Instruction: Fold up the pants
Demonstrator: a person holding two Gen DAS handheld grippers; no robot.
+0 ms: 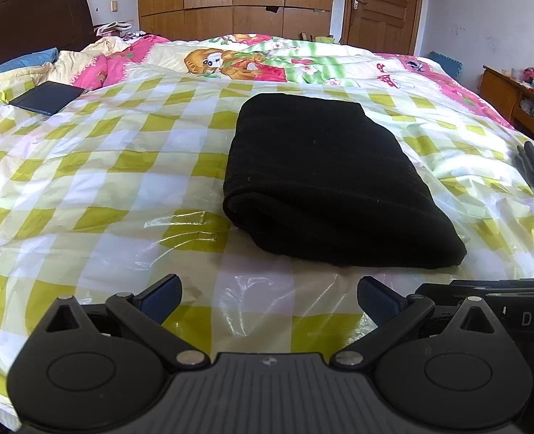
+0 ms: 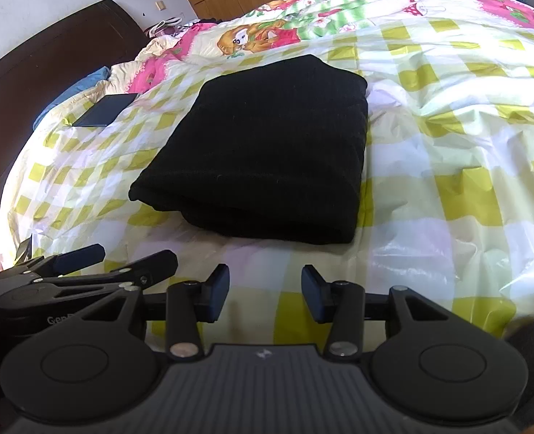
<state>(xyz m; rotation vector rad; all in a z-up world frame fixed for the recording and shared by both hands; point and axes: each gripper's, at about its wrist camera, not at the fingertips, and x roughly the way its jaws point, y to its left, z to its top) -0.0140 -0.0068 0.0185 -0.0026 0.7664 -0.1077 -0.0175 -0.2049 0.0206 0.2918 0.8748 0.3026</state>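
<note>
1. Apparently I'm near the end: the black pants [image 1: 325,177] lie ahead of both jaws on the bed [image 1: 97,166], folded into a compact, thick rectangle.
2. My left gripper [image 1: 268,296] is spread and empty.
3. My right gripper [image 2: 265,291] is likewise parted, holding nothing.
4. Left, I judge: perhaps only tidying.

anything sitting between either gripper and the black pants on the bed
Nothing visible does. Only bare checked plastic sheet lies between the open left gripper and the folded black pants, and likewise ahead of the open right gripper. The dark tablet lies off to the left, out of the way.
</note>
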